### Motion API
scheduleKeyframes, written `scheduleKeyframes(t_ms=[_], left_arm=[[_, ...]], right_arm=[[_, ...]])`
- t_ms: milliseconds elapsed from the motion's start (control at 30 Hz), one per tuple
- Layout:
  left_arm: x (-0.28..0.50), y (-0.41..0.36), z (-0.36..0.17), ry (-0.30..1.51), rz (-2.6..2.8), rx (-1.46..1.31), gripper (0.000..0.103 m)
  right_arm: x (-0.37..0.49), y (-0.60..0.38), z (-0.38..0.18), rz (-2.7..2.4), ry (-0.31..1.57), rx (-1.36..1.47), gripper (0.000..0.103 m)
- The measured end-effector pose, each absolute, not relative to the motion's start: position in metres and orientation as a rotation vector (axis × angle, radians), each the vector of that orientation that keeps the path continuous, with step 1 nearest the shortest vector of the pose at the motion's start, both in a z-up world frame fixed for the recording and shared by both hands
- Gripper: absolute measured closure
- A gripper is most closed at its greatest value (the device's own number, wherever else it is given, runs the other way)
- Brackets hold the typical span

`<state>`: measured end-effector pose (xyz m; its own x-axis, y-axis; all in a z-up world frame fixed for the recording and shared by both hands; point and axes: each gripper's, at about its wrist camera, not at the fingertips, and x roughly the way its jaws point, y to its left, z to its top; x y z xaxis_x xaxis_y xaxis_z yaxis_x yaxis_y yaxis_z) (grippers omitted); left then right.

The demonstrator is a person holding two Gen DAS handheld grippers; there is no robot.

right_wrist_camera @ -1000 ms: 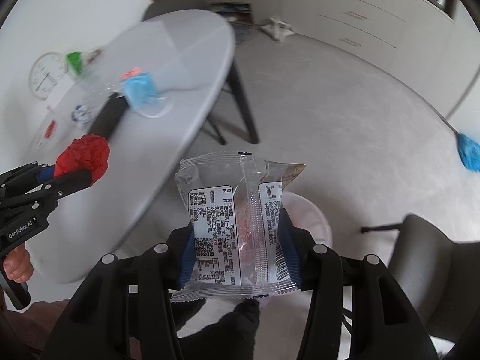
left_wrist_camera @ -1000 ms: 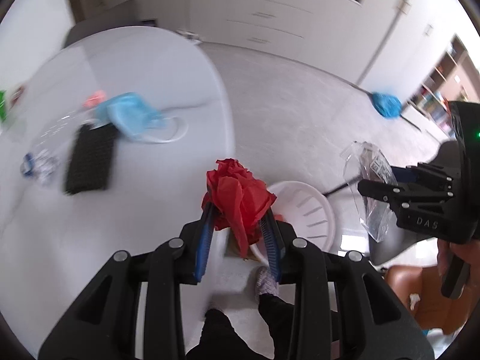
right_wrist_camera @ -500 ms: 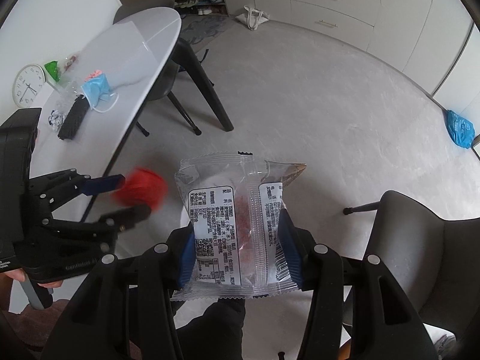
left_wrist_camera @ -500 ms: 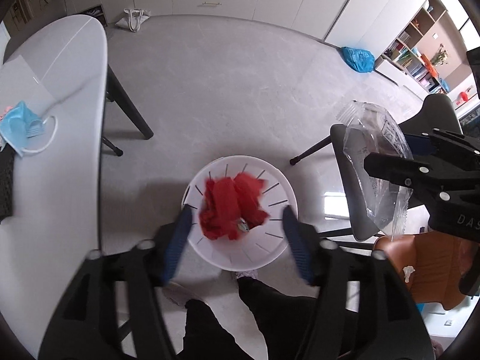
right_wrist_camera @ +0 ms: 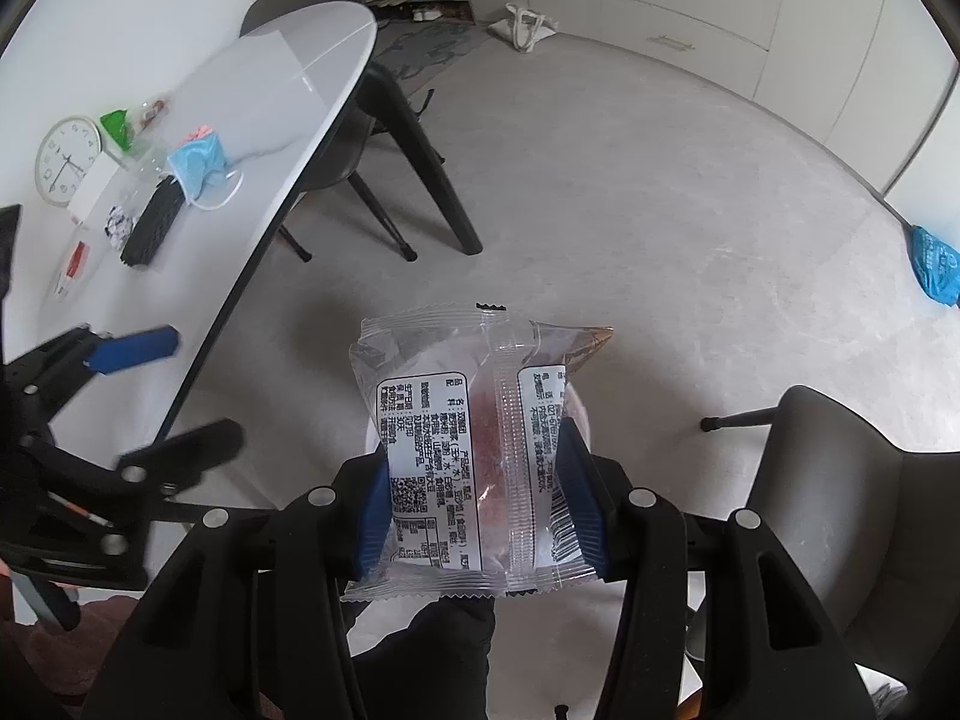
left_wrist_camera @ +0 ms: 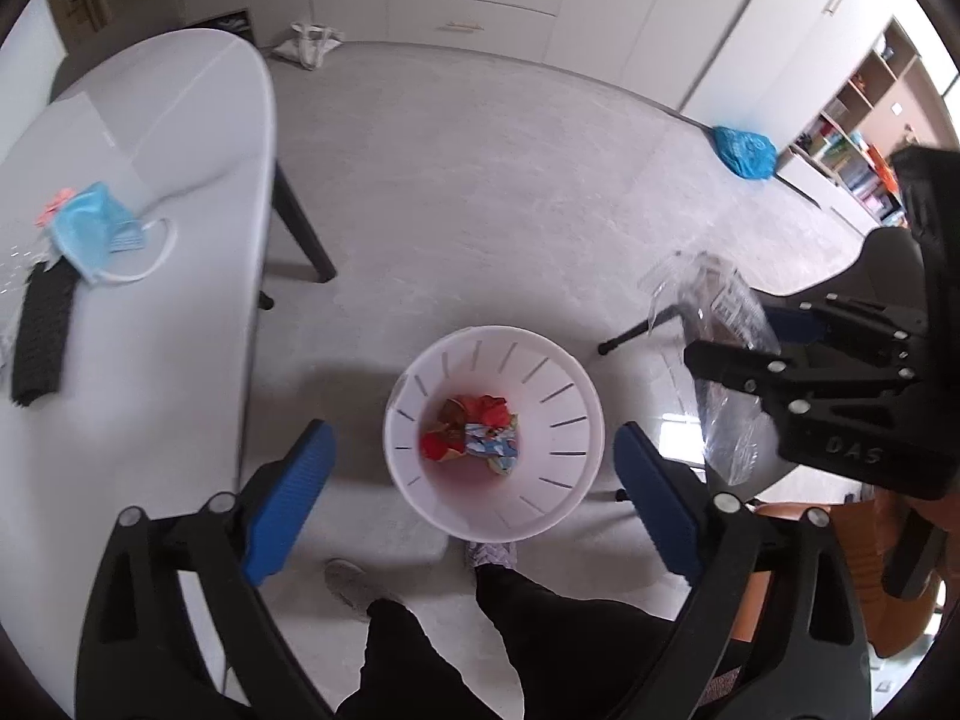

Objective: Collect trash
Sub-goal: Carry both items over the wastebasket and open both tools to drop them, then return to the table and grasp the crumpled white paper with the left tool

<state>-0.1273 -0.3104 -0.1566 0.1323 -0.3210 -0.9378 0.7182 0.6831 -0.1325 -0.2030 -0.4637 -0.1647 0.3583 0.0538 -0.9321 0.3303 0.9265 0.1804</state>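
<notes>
A white slotted trash bin (left_wrist_camera: 576, 420) stands on the floor beside the table. Red crumpled paper (left_wrist_camera: 435, 445) and other wrappers lie at its bottom. My left gripper (left_wrist_camera: 474, 498) is open and empty, directly above the bin. My right gripper (right_wrist_camera: 477, 510) is shut on a clear plastic snack wrapper (right_wrist_camera: 468, 456) with printed labels, held over the floor; it also shows in the left wrist view (left_wrist_camera: 720, 360), right of the bin. The bin is mostly hidden behind the wrapper in the right wrist view.
A white oval table (left_wrist_camera: 150, 138) at left holds a blue face mask (left_wrist_camera: 90, 234), a black ribbed item (left_wrist_camera: 42, 336), a clock (right_wrist_camera: 66, 159) and small scraps. A dark chair (right_wrist_camera: 840, 480) stands at right. A blue bag (left_wrist_camera: 744, 150) lies on the floor. The person's legs (left_wrist_camera: 480, 630) are below the bin.
My left gripper swung from the table over the bin, opened, and dropped the red paper into it. My right gripper kept holding the wrapper.
</notes>
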Motion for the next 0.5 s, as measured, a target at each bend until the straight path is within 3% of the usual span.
scheduleKeyframes(t_ms=[133,200,267,333,500], left_arm=[[-0.125,-0.295,-0.148,1.211,-0.748,0.377,0.009],[-0.123,-0.286,-0.144,1.200,-0.735,0.365,0.008],[-0.121,-0.277,-0.140,1.193,-0.717,0.360,0.008],[-0.120,-0.269,-0.138,1.194,-0.702,0.356,0.008],[-0.114,-0.252,-0.130,1.183,-0.686,0.334,0.008]], right_arm=[[-0.195,-0.450,-0.174,-0.152,1.215,0.363,0.048],[-0.190,-0.442,-0.180,-0.133,1.225,0.360,0.037],[-0.184,-0.434,-0.187,-0.133,1.247,0.349,0.017],[-0.180,-0.428,-0.189,-0.153,1.260,0.328,0.008],[-0.172,-0.418,-0.187,-0.172,1.261,0.317,0.003]])
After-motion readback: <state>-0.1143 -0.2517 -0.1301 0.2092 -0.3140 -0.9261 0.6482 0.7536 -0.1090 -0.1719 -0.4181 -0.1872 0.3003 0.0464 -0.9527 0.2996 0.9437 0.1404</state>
